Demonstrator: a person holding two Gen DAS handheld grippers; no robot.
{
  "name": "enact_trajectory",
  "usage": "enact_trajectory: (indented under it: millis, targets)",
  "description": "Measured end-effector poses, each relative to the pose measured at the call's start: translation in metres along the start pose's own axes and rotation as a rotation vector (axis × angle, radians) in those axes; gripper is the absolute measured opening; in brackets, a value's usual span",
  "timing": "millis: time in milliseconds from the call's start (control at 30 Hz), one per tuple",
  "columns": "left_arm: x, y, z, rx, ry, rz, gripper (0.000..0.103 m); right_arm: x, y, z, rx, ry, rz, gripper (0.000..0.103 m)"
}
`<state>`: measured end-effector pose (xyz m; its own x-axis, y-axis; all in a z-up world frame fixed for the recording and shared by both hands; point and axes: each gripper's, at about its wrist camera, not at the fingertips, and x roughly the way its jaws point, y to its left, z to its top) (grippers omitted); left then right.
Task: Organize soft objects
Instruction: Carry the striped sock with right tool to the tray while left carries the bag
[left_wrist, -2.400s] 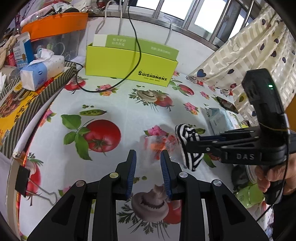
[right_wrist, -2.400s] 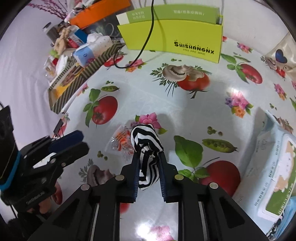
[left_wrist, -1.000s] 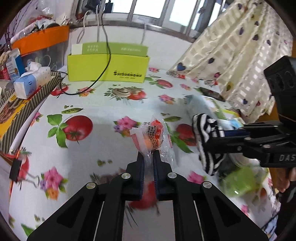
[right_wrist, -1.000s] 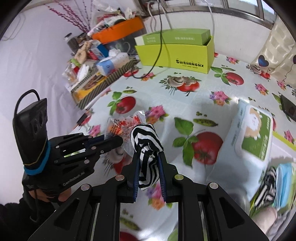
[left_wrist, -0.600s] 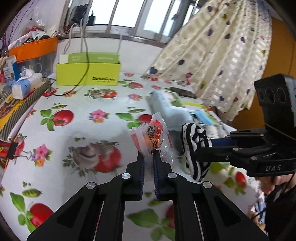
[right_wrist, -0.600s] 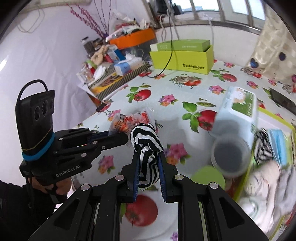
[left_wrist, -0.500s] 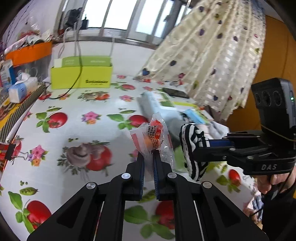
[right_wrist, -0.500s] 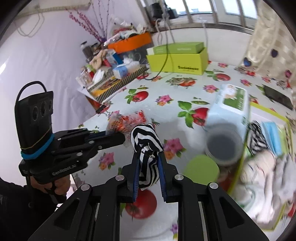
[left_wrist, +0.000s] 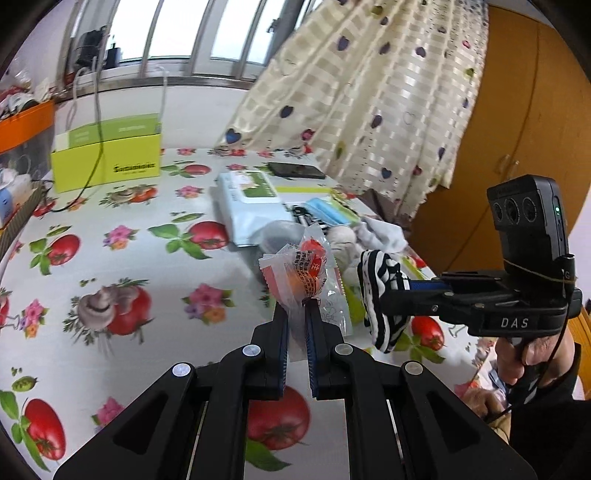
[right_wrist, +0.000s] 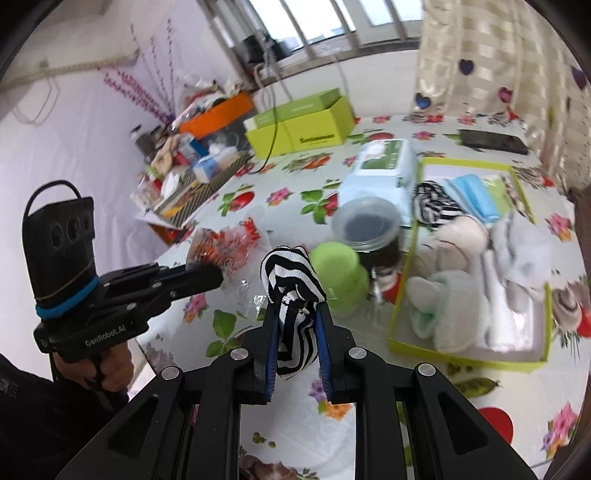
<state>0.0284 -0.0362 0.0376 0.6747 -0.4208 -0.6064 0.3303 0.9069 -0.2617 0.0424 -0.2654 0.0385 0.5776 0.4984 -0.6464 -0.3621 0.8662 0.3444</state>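
Above the green tray (right_wrist: 406, 295), the left gripper (left_wrist: 296, 325) pinches a snack packet (left_wrist: 301, 273) while the right gripper (right_wrist: 297, 332) clamps a striped cloth (right_wrist: 291, 291).

The snack packet (left_wrist: 303, 269) is crinkled clear plastic film, shiny; the striped sock (right_wrist: 291, 295) is soft knitted cloth, matt. The surface (left_wrist: 110, 266) wears a glossy printed oilcloth; the green box (right_wrist: 469, 354) looks like smooth card.

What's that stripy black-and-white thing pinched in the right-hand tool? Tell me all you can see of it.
The striped cloth is a small soft bundle with black and white bands, folded or rolled. The right gripper has its jaws shut on its middle, holding it in the air above the flowered tablecloth. Its rounded top bulges out above the jaws. Nothing else touches it.
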Motion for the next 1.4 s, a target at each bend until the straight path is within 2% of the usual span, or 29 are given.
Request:
enact_trajectory:
  millis: [600, 1400]
  targets:
    - [0.024, -0.038, 0.034, 0.067, -0.021, -0.068, 0.009, -0.055, -0.048, 0.001, 0.081, -0.155, -0.171, 0.018]
    - [0.066, -0.059, 0.056, 0.115, 0.030, -0.064, 0.009, -0.039, -0.087, 0.009, 0.109, -0.129, -0.216, 0.018]
